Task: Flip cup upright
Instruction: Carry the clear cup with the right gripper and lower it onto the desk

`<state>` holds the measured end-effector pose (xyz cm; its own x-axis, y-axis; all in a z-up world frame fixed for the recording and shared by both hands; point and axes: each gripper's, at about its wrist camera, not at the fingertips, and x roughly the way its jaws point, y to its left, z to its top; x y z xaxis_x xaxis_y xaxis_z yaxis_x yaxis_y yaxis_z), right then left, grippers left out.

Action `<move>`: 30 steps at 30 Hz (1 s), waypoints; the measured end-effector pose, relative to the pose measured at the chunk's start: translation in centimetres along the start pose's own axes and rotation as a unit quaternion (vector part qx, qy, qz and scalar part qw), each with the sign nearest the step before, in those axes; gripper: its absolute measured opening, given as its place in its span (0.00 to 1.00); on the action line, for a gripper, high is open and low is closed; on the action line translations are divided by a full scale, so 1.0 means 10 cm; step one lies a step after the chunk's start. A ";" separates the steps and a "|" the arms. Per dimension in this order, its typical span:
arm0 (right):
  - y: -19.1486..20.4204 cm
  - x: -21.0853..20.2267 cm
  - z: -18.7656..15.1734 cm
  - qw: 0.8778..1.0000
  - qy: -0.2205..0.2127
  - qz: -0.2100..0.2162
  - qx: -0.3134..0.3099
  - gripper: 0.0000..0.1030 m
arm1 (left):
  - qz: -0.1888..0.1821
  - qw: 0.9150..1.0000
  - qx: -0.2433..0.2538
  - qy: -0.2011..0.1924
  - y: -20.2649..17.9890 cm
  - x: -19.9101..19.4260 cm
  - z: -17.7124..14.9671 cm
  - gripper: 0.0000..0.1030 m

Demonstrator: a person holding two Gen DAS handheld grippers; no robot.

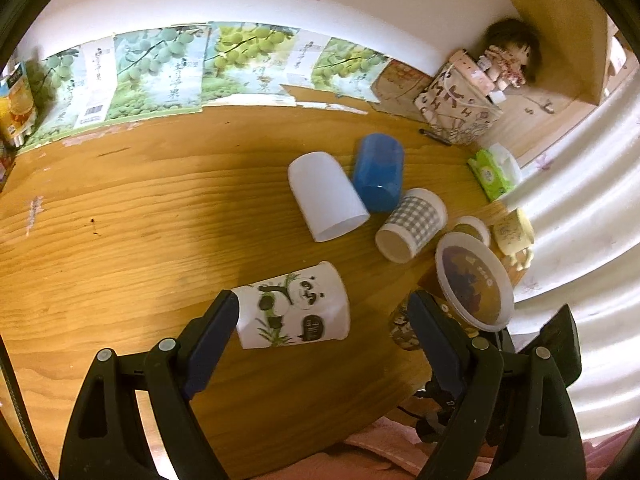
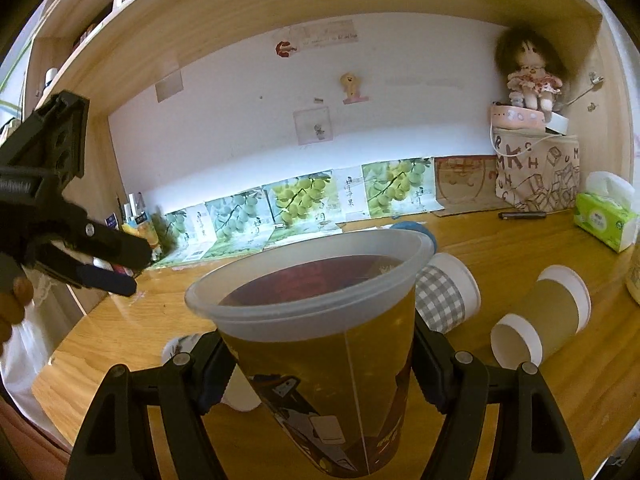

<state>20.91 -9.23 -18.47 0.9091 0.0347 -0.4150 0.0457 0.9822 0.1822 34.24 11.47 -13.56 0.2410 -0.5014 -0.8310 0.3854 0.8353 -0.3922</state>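
My right tongs (image 2: 320, 364) pinch the yellow printed cup (image 2: 320, 352) upright by its sides, rim up, raised above the desk (image 2: 560, 368) near its front edge. My left tongs (image 1: 320, 320) hang spread over a panda cup (image 1: 294, 306) lying on its side. Farther back, white (image 1: 326, 196), blue (image 1: 378, 178) and checked (image 1: 412, 224) cups lie toppled together.

A: Cups lying on their sides on the desk (image 1: 120, 208)?
B: Five: panda (image 1: 294, 306), white (image 1: 326, 196), blue (image 1: 379, 178), gingham (image 1: 412, 224), brown (image 2: 540, 320).
A: Held?
B: One, the lidded cup (image 2: 320, 320). One doll (image 2: 528, 72), one tissue pack (image 2: 604, 220).
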 end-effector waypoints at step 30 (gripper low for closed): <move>-0.02 0.08 -0.16 0.999 0.021 -0.030 -0.010 0.76 | -0.005 1.000 0.018 0.016 -0.04 0.08 0.01 0.86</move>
<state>21.00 -9.05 -20.31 0.8865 -0.0170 -0.4624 0.0910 0.9862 0.1382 34.41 10.68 -14.05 0.2077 -0.5020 -0.8396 0.4190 0.8212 -0.3873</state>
